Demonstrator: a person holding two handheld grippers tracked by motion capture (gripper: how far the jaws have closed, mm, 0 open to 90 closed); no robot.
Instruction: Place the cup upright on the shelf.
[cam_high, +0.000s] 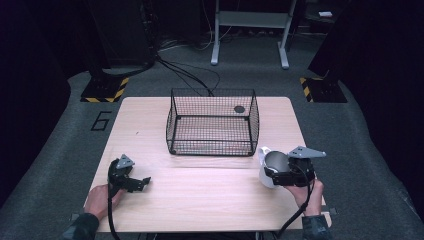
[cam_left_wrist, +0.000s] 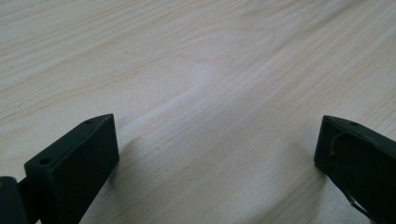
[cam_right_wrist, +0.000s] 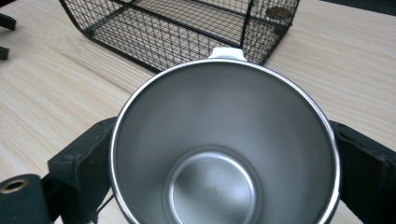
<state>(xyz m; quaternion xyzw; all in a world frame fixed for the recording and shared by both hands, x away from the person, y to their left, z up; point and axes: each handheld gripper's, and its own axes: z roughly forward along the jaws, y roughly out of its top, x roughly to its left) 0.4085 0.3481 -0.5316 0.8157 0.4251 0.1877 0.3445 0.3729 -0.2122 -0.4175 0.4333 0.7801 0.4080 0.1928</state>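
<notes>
Steel cup (cam_right_wrist: 224, 149) sits gripped in our right jaws near the empty basket (cam_high: 212, 122); left jaws open, idle on worktop (cam_high: 200, 195).

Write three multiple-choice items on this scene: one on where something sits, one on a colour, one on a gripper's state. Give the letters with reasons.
1. Where is the basket?
A. at the table's far middle
B. on the floor
C. under the left gripper

2. What colour is the cup inside?
A. red
B. silver
C. blue

3. What is the left gripper doing?
A. gripping the cup
B. gripping the basket
C. open over bare table

Answers:
1 A, the high view shows it standing on the table beyond both grippers.
2 B, the right gripper view looks into its shiny metal inside.
3 C, its fingers stand apart with wood between them; the right gripper holds the cup.
</notes>
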